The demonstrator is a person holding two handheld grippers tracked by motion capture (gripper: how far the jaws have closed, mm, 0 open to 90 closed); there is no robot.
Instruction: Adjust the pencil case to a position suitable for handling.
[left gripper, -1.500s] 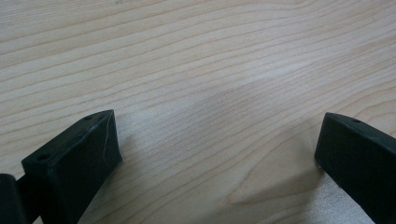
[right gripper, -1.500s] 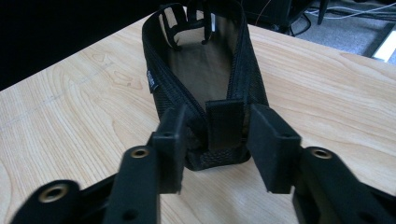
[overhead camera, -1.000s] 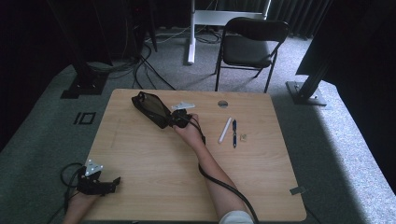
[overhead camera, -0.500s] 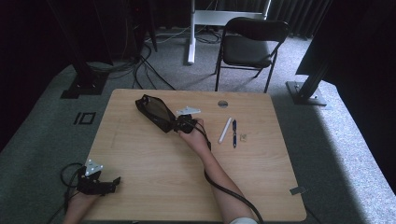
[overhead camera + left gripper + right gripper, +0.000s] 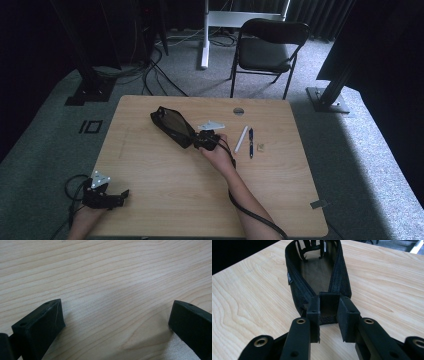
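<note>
The black mesh pouch lies open on the tabletop, stretching straight away from my right tool, and its near end tab sits pinched between that tool's two black jaws, which stand narrow and pressed on the fabric from both sides. Seen from above, the pouch lies just ahead and to the left of my right tool, on the far half of the tabletop. Just to the right of that tool lie a white pen, a dark blue pen and a small tan piece, side by side and apart from the pouch. My left tool rests well apart at the near left corner, its jaws spread wide over bare wood with nothing between them.
</note>
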